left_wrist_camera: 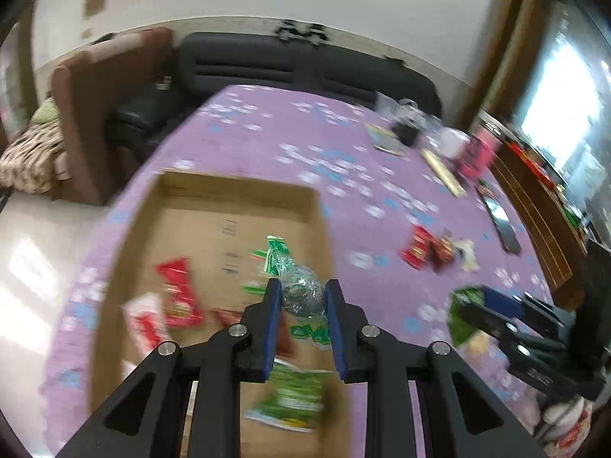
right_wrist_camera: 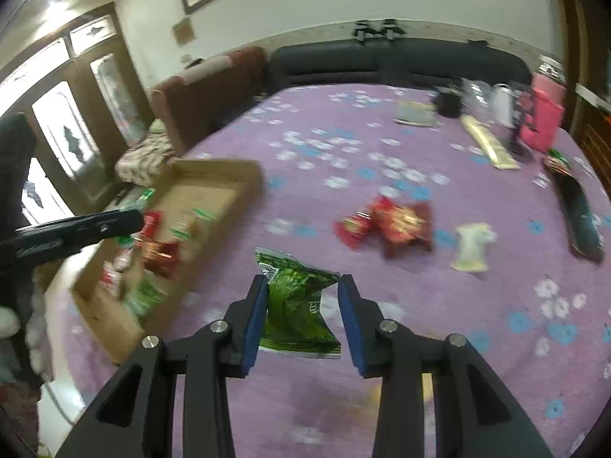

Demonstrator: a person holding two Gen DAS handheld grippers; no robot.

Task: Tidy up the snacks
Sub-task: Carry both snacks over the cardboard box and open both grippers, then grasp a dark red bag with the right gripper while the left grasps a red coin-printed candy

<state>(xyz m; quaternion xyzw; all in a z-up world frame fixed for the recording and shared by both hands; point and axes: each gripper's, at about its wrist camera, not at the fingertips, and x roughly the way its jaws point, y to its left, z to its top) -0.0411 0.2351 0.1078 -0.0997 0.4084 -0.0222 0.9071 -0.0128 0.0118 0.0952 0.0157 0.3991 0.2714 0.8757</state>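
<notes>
purple floral tablecloth (right_wrist_camera: 420,305), green packet (right_wrist_camera: 298,305), seemingly

A shallow brown cardboard box (left_wrist_camera: 244,194) looks matt; the crinkled green foil snack packet (right_wrist_camera: 298,305) is glossy plastic; a purple floral cloth (right_wrist_camera: 420,305) covers the bench.

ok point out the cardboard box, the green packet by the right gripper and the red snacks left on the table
cardboard box (left_wrist_camera: 236,194), left wrist view, far wall.
green packet (right_wrist_camera: 296,301), right wrist view, middle of the wrapper.
red snacks (right_wrist_camera: 385,225), right wrist view, centre of the pile.
</notes>
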